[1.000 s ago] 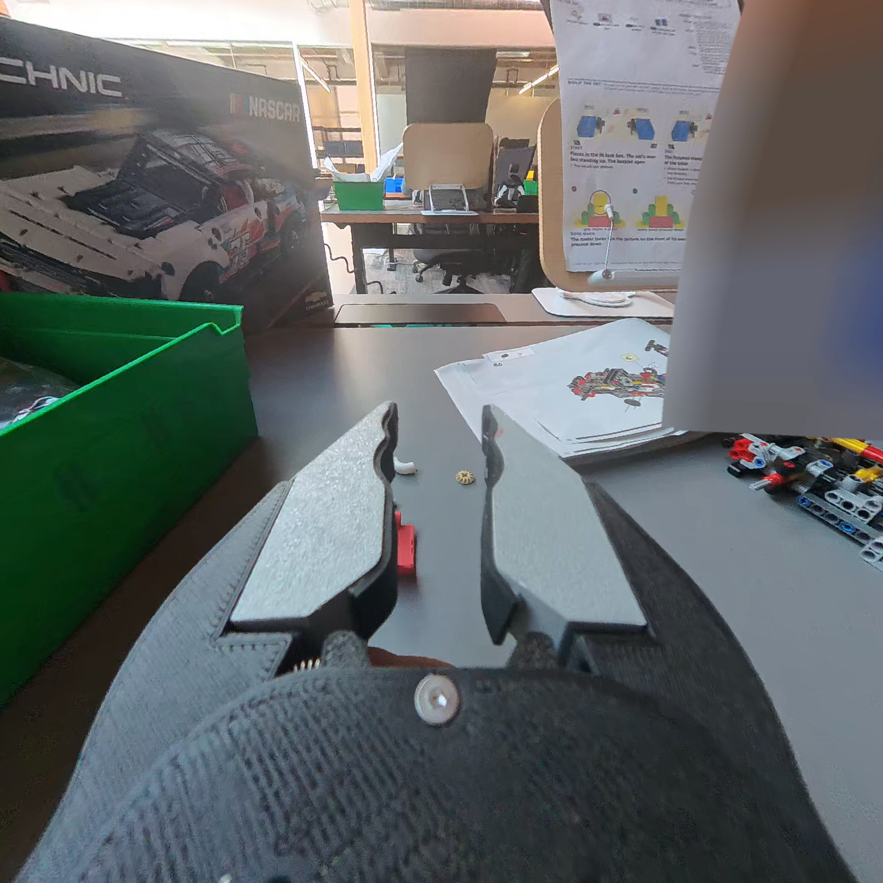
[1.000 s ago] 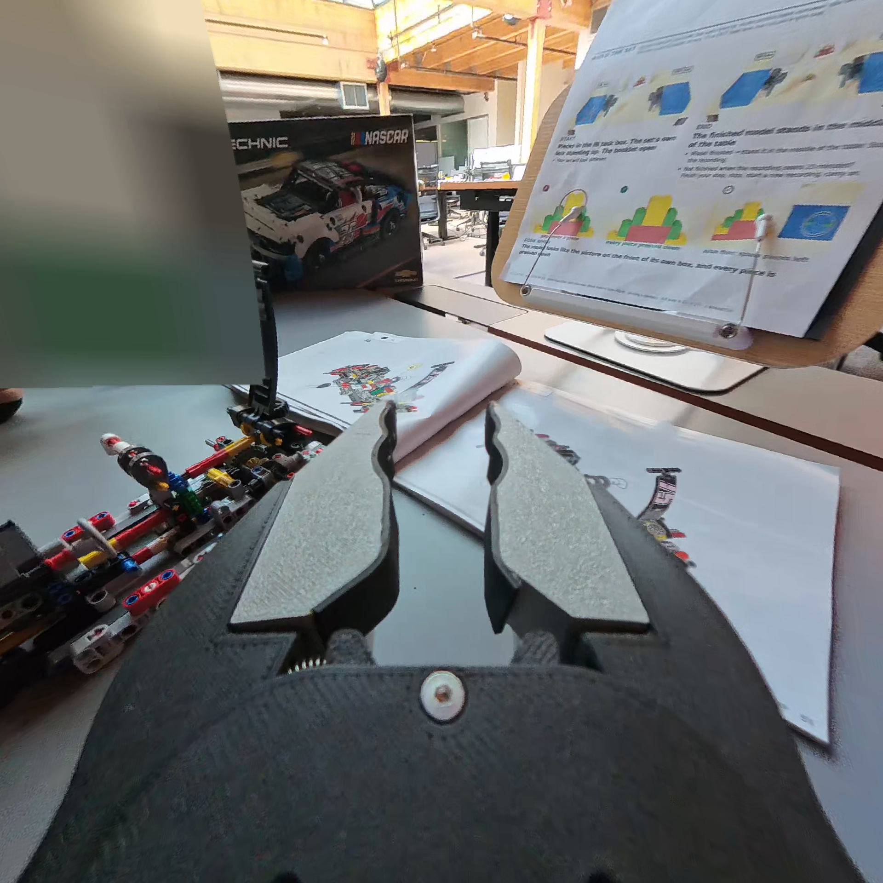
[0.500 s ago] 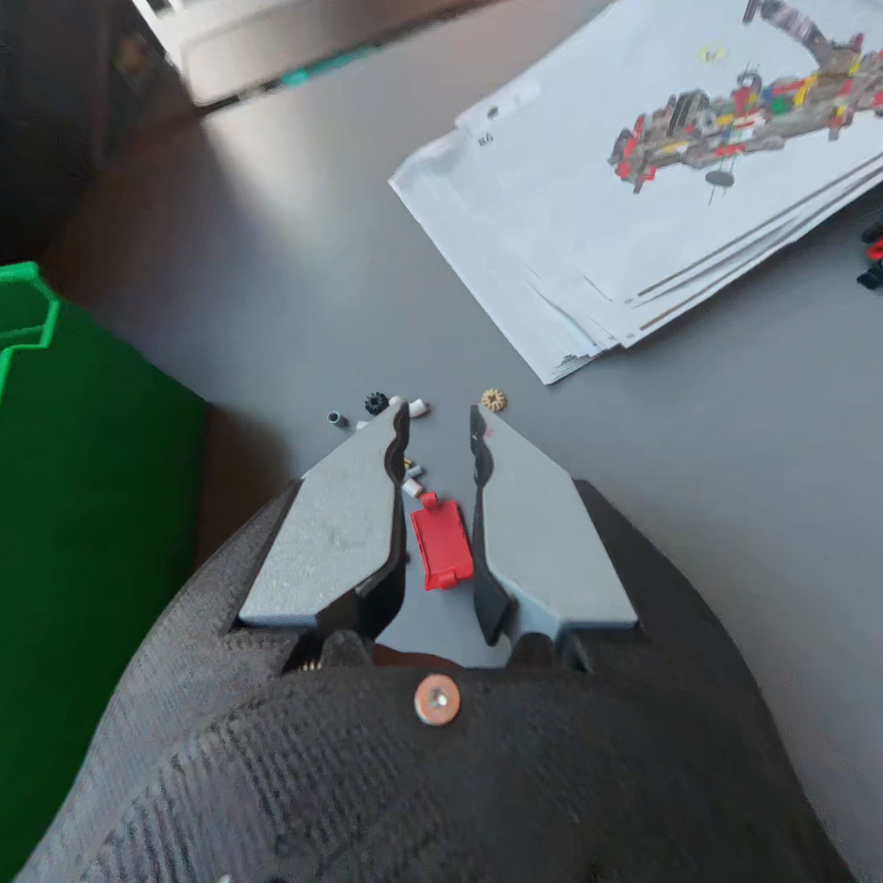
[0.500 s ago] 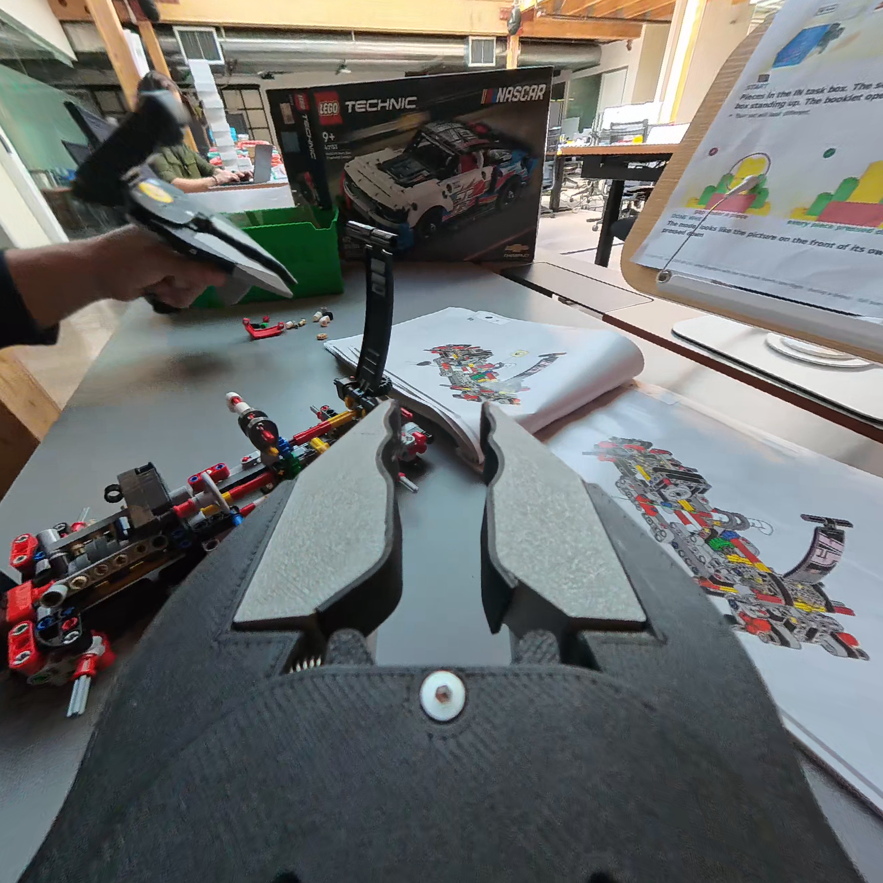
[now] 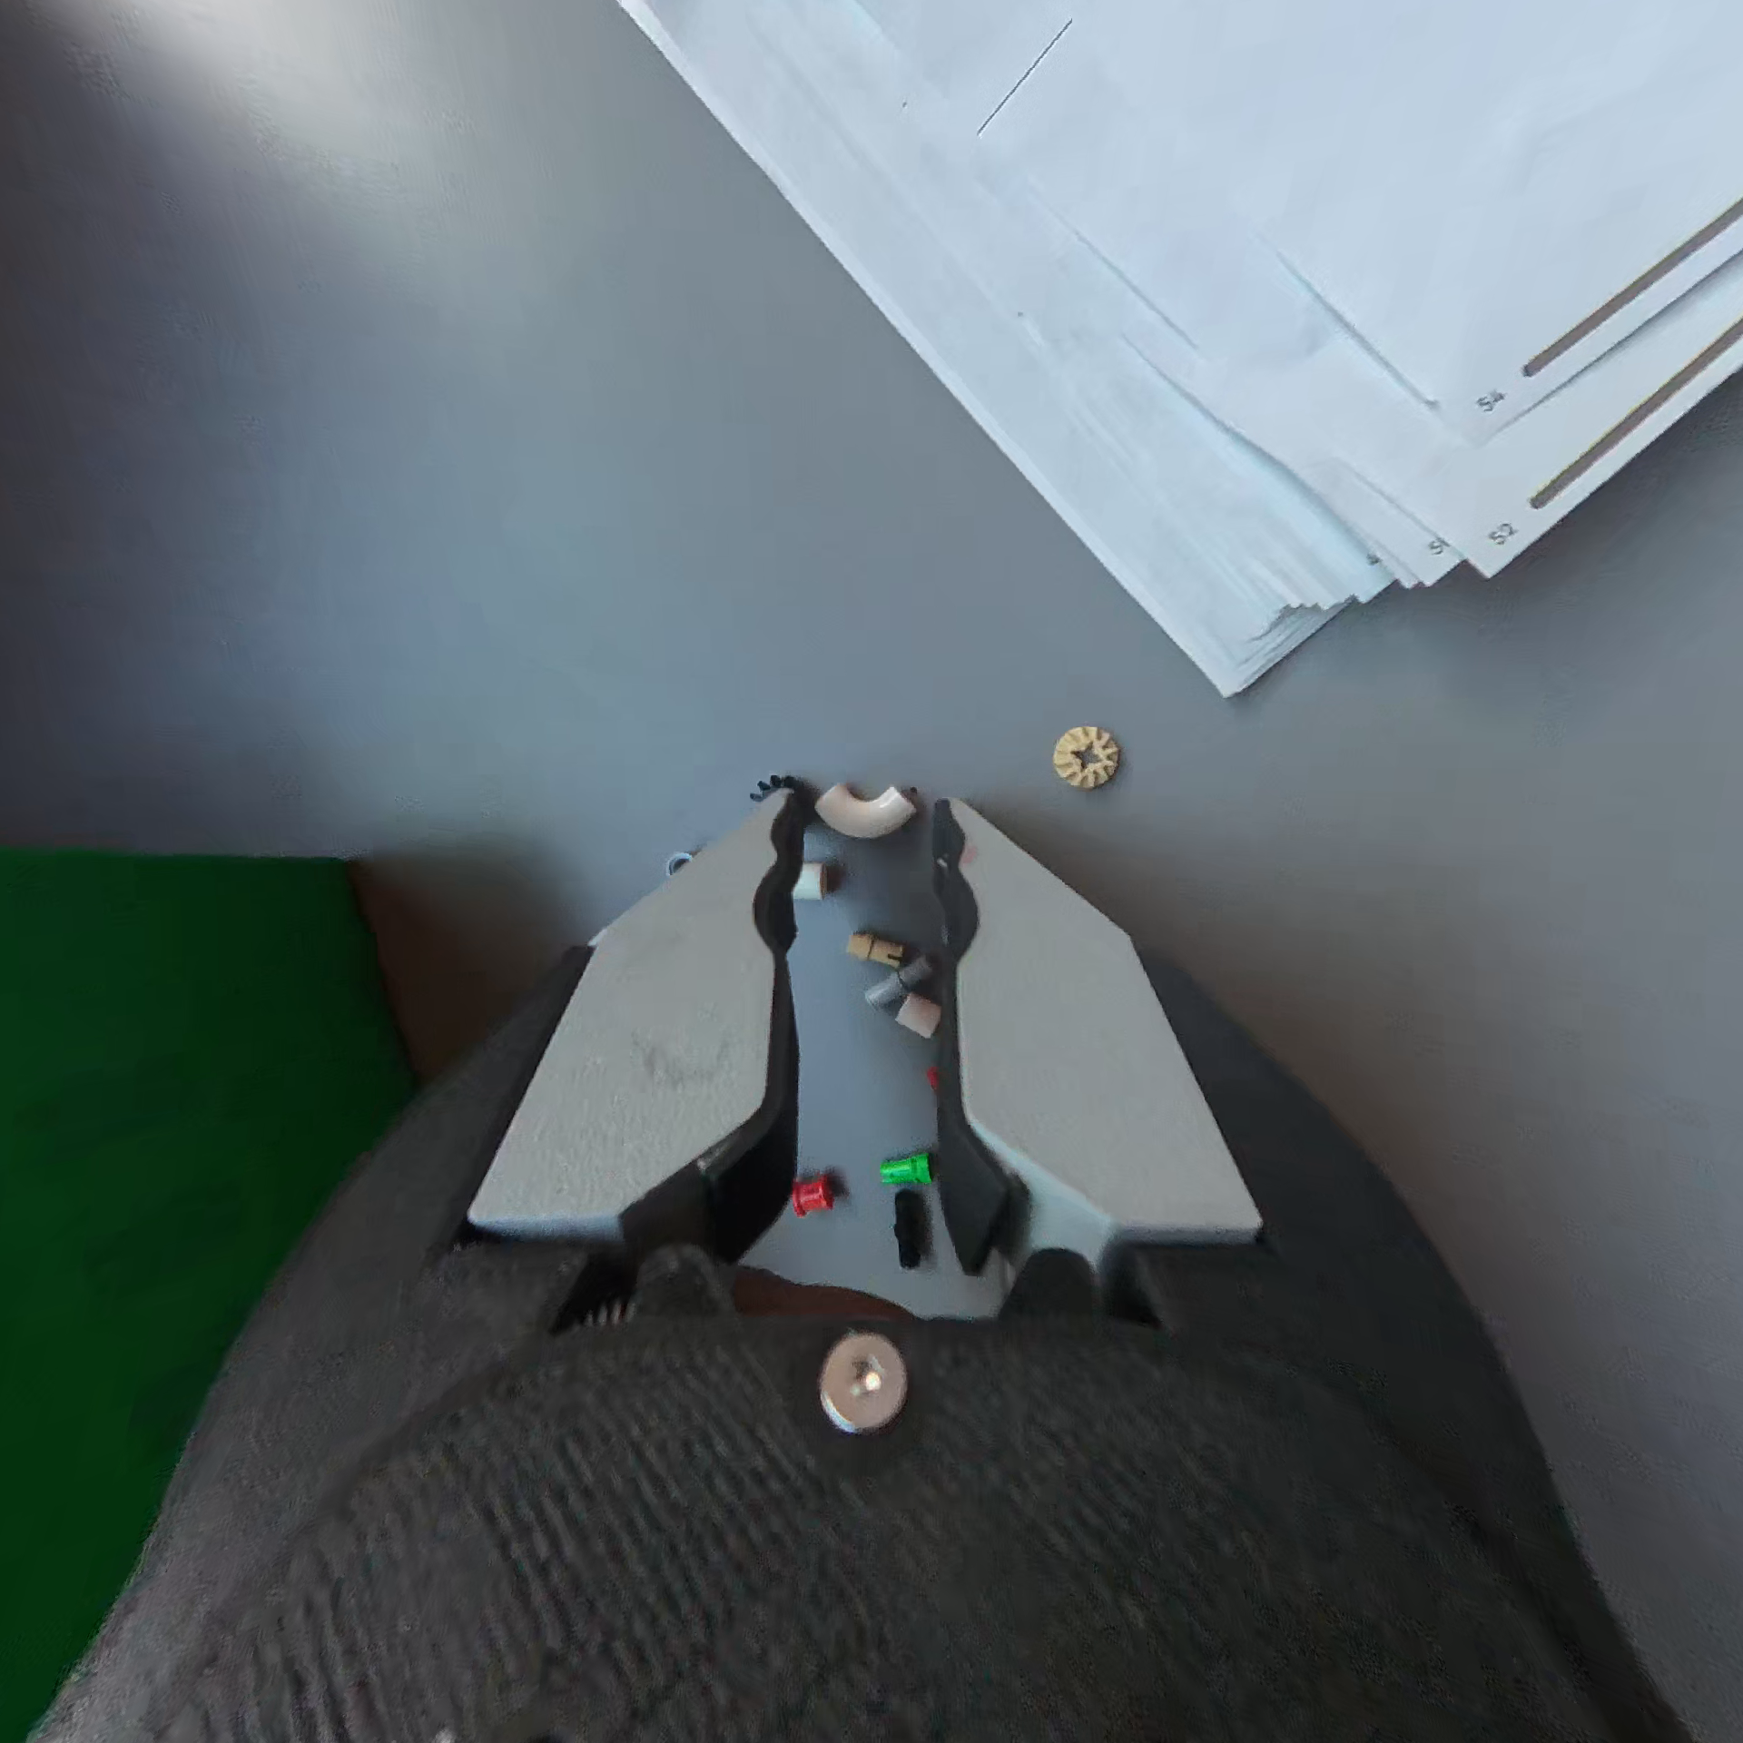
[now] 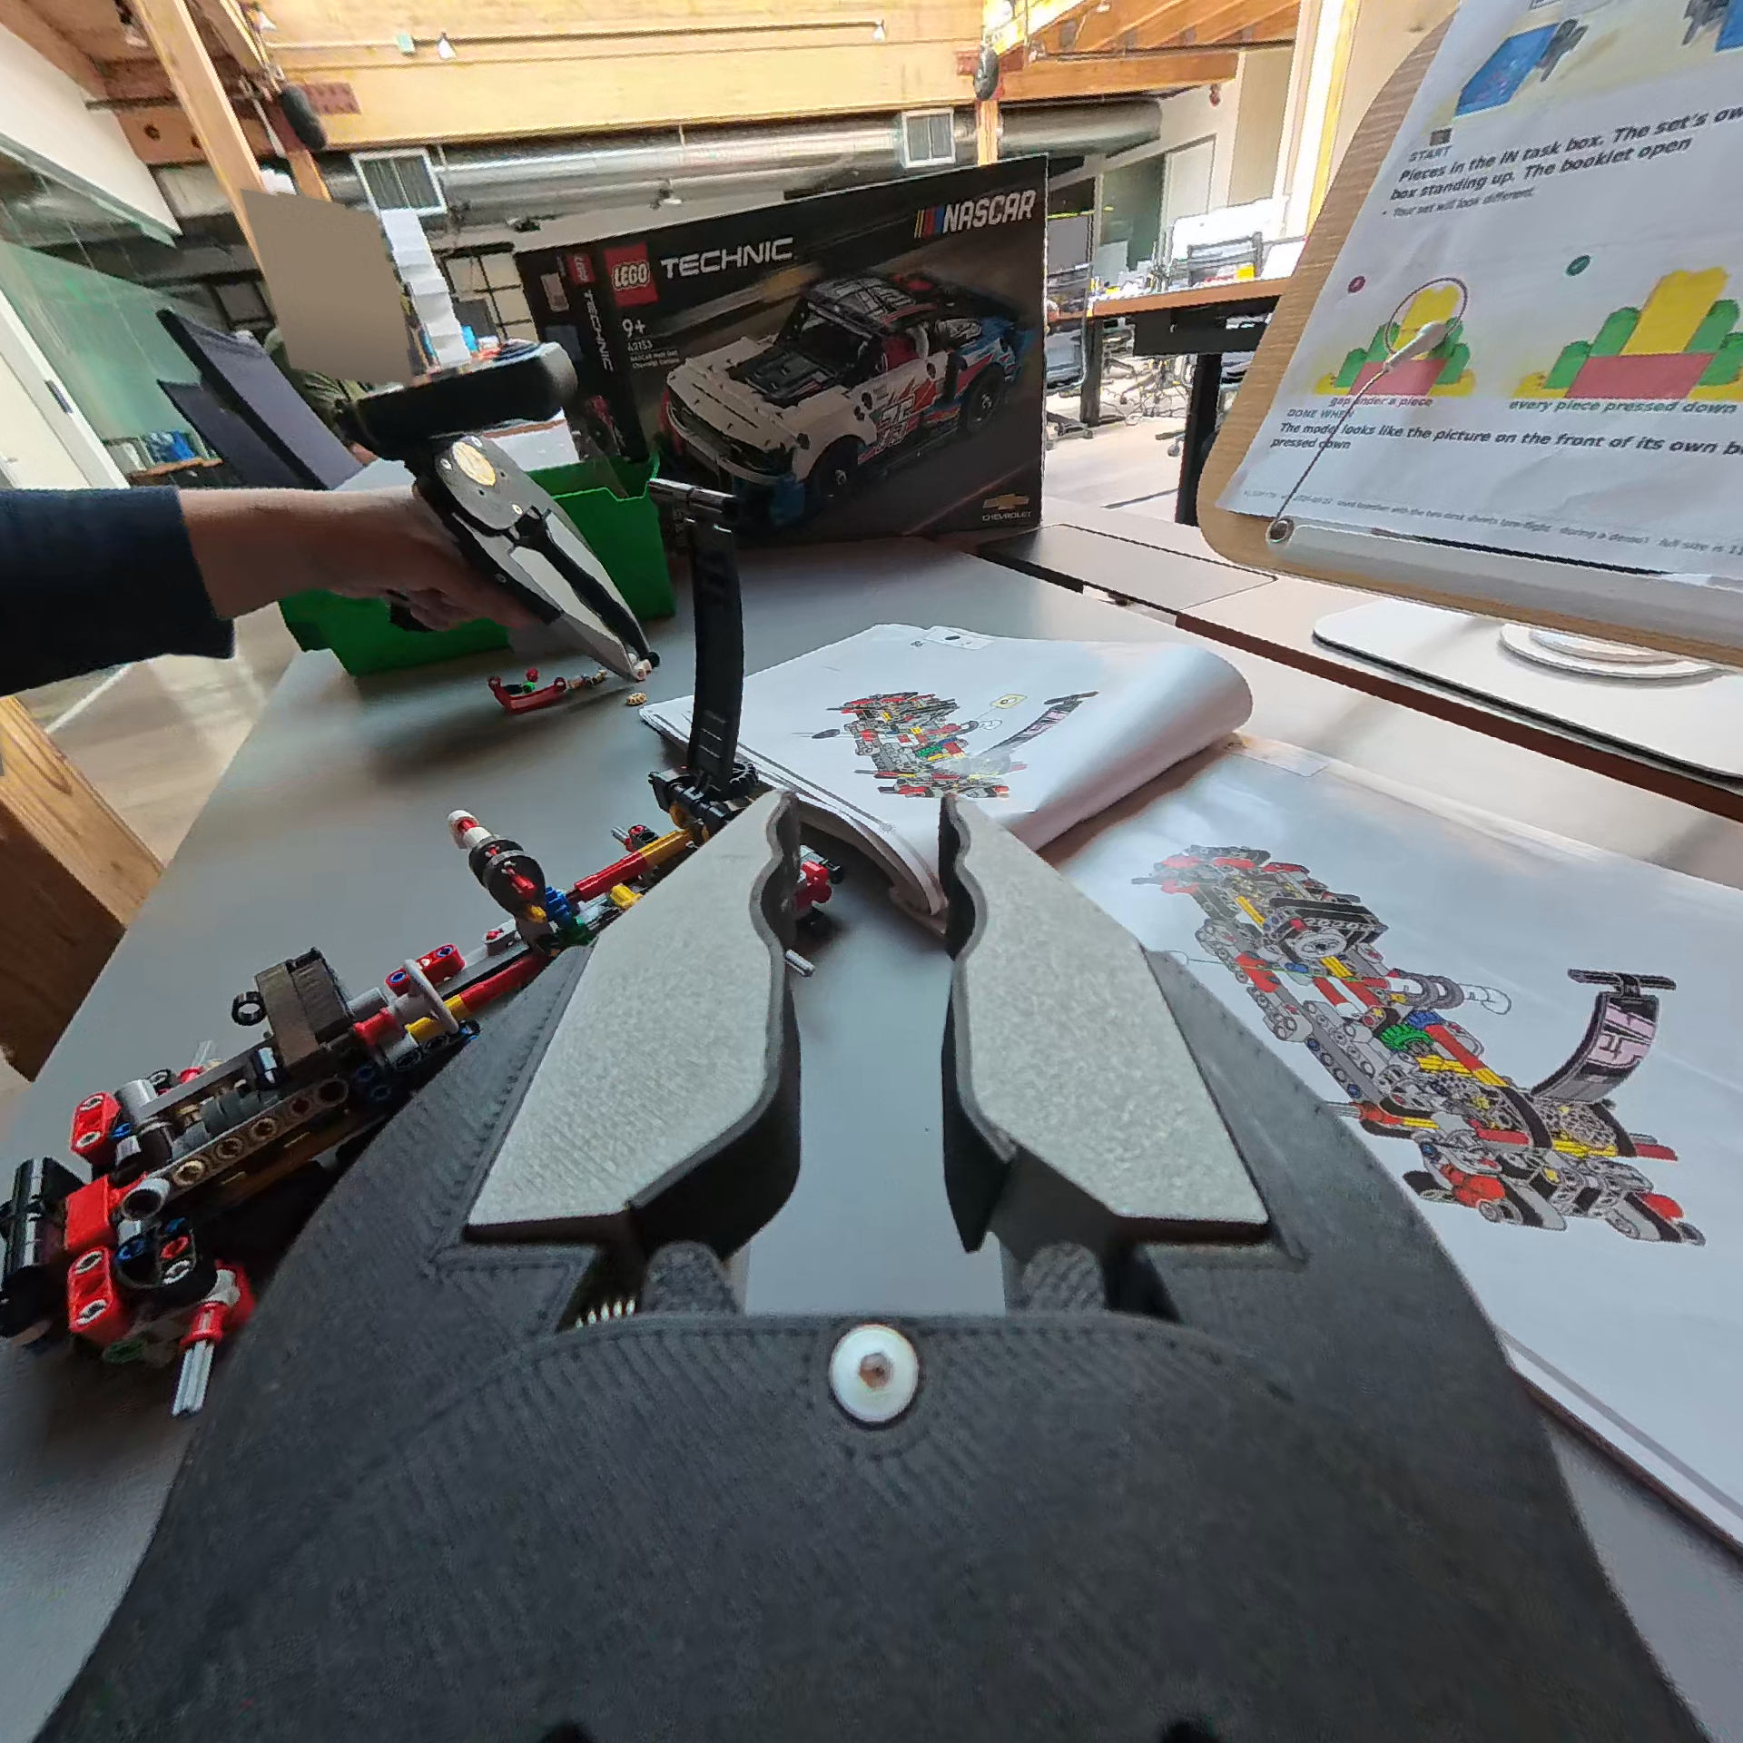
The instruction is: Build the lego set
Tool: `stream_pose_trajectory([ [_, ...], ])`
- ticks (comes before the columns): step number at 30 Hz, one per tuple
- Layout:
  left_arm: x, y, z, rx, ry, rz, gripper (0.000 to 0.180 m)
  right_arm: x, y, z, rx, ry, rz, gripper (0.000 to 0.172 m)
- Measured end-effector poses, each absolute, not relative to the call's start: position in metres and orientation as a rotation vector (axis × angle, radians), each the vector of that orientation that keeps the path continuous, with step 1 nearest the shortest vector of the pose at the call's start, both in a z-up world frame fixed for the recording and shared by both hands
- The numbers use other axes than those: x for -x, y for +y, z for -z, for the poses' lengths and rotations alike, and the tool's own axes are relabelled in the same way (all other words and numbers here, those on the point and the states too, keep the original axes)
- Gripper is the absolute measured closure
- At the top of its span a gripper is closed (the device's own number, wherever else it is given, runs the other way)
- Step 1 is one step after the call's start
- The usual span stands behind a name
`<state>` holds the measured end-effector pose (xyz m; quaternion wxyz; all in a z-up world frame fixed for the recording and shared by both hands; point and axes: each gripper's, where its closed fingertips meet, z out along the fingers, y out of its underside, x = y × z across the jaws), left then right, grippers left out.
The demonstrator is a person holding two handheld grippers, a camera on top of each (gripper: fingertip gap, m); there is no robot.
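Matte grey left gripper [image 5: 866,819], right gripper [image 6: 868,819], both parted, empty; curved white tube [image 5: 863,811] at left tips.

The left wrist camera sits just behind its own fingers [image 5: 660,1019] and looks almost straight down, close over the grey table [image 5: 377,472]; it takes in only a scatter of small parts [image 5: 896,981], a tan gear [image 5: 1087,757], a corner of the open booklet [image 5: 1226,330] and an edge of the green bin [image 5: 141,1085]. The right wrist camera rides low over the same table and faces forward across it toward the far room, from well back. Both views share the tan gear [image 6: 637,699], the booklet [image 6: 943,717], the bin [image 6: 604,528] and the small parts. The right view also catches the left gripper [image 6: 641,665] from the side, farther off.
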<state>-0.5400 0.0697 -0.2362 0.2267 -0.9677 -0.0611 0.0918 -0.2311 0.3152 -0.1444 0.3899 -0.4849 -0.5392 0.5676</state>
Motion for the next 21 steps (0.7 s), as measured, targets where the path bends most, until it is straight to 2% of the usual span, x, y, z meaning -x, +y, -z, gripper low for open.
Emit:
stream_pose_trajectory([
  [9, 0.5416, 0.0680, 0.2338, 2.681, -0.092, -0.248, 0.153, 0.2312, 0.3176, 0.1438, 1.242, -1.354, -1.454, 0.147],
  [12, 0.5377, 0.0678, 0.2319, 2.678, -0.043, -0.252, 0.158, 0.2318, 0.3186, 0.1442, 1.250, -1.352, -1.462, 0.148],
  [21, 0.5412, 0.0716, 0.2407, 2.689, -0.062, -0.192, 0.159, 0.2296, 0.3227, 0.1410, 1.239, -1.326, -1.458, 0.154],
])
